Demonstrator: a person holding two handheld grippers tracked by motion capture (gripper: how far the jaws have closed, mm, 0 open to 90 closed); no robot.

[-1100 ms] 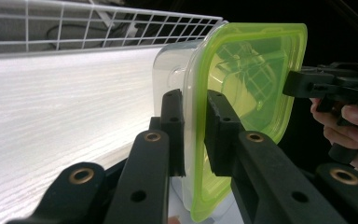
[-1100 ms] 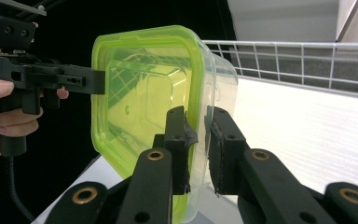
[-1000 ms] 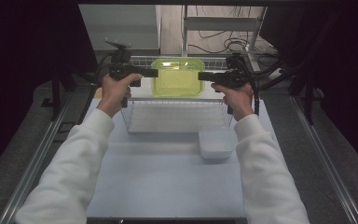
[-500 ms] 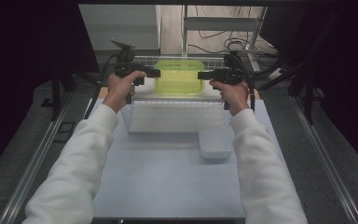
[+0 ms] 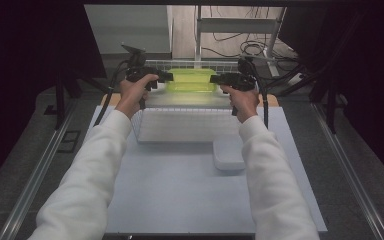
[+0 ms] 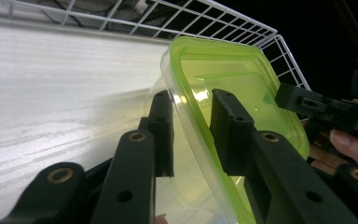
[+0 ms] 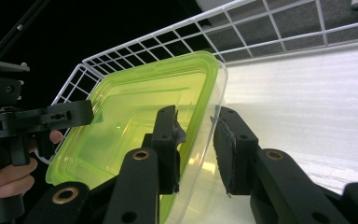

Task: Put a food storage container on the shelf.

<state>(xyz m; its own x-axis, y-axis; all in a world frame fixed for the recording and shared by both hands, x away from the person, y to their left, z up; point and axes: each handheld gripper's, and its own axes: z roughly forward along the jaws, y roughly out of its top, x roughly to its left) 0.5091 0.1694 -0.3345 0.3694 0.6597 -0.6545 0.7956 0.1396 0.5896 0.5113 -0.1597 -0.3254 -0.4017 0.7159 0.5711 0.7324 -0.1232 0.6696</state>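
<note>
Yellow-green container (image 5: pixel 190 80) hangs above the wire basket (image 5: pixel 180 122) at the tabletop's far edge, left gripper (image 6: pixel 191 135) and right gripper (image 7: pixel 198 144) fingers clamped on its opposite rims.

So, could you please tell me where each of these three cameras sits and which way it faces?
High view: fixed above the person's side, looking forward and down at the table; both white-sleeved forearms and the left tongs show.
Left gripper view: rides the left tongs, looking along its jaws at the green container's rim.
Right gripper view: rides the right tongs, facing the opposite rim.
Shared: both gripper views show the container, the wire basket and the other hand.
</note>
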